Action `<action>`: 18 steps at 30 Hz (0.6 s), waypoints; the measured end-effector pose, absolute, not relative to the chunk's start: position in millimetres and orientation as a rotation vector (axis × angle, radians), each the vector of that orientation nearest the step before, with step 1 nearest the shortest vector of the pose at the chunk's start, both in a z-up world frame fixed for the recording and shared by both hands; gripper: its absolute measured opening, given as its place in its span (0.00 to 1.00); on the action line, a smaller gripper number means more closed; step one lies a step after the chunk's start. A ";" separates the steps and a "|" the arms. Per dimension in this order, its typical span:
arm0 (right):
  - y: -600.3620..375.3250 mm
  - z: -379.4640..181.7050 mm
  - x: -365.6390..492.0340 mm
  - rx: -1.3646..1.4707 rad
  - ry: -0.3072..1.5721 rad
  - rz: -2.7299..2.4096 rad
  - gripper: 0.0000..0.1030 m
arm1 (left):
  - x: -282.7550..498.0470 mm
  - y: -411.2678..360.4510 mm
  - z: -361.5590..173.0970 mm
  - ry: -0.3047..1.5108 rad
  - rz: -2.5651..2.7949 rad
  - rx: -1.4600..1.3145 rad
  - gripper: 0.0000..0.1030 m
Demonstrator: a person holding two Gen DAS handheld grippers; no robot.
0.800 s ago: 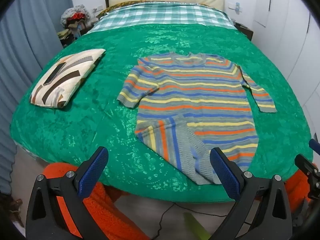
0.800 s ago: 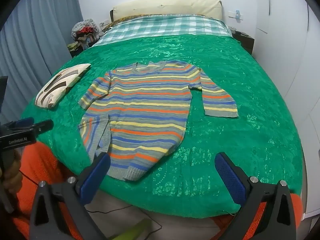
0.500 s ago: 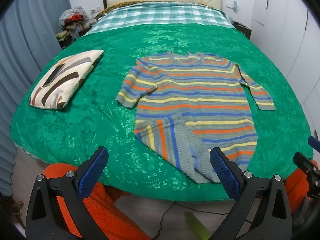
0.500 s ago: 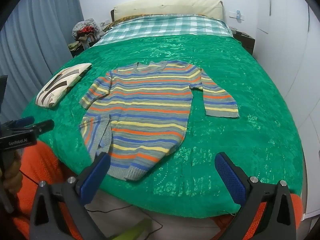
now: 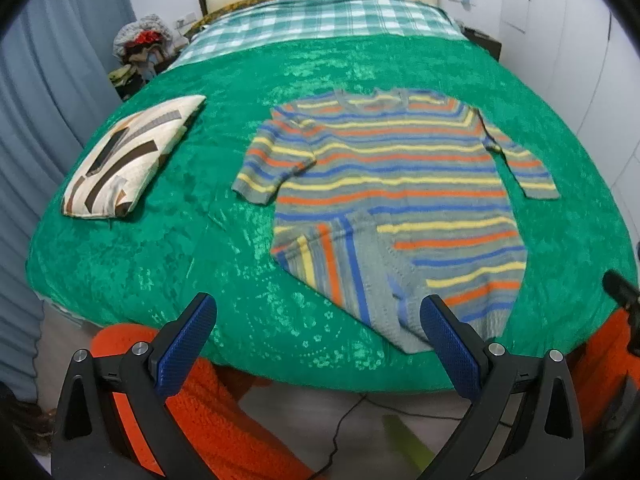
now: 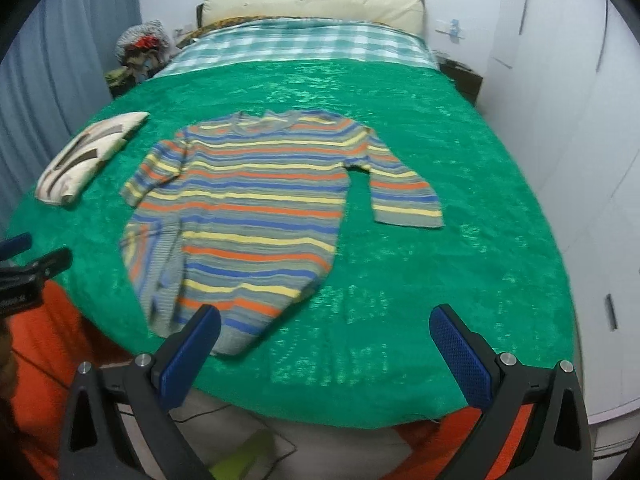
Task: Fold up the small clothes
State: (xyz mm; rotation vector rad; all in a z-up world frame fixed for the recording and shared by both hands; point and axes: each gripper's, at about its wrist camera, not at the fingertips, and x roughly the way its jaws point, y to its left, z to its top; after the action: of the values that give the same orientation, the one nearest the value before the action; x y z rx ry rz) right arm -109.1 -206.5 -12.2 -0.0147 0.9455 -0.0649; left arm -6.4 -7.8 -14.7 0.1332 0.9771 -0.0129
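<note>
Both jaws spread, empty; only the right view shows the left gripper [image 6: 16,248] beside the sweater [image 6: 260,216]

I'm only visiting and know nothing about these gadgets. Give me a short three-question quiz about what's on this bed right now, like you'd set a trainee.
1. True or false: the left gripper and the right gripper each have something clamped in their jaws.
2. Which part of the striped knitted sweater is already folded over its body: (a) the neckline, (b) one sleeve, (c) both sleeves?
3. Fill in: the cream cushion with brown bars lies apart from the sweater on the ____ bedspread.

Key: 1 false, both stand wide open and empty; 2 (b); 3 green.
</note>
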 end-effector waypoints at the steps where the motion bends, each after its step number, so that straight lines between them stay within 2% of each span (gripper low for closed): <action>1: -207.6 -12.8 -109.2 -0.023 0.945 -0.072 1.00 | -6.5 -8.2 -15.4 0.979 -0.016 0.133 0.99; 13: -210.2 -17.2 -104.2 -0.032 0.958 -0.077 1.00 | -4.1 -2.5 -21.1 0.995 0.008 0.154 0.99; 18: -187.1 -31.8 -65.6 0.123 0.936 0.286 1.00 | -3.3 37.2 -17.2 0.963 0.103 0.098 0.99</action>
State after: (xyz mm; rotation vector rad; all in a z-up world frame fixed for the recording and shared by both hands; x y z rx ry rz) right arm -65.6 -187.1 -31.8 0.1230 0.9359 0.2856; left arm -3.3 37.2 -17.2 0.0976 0.9625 0.1029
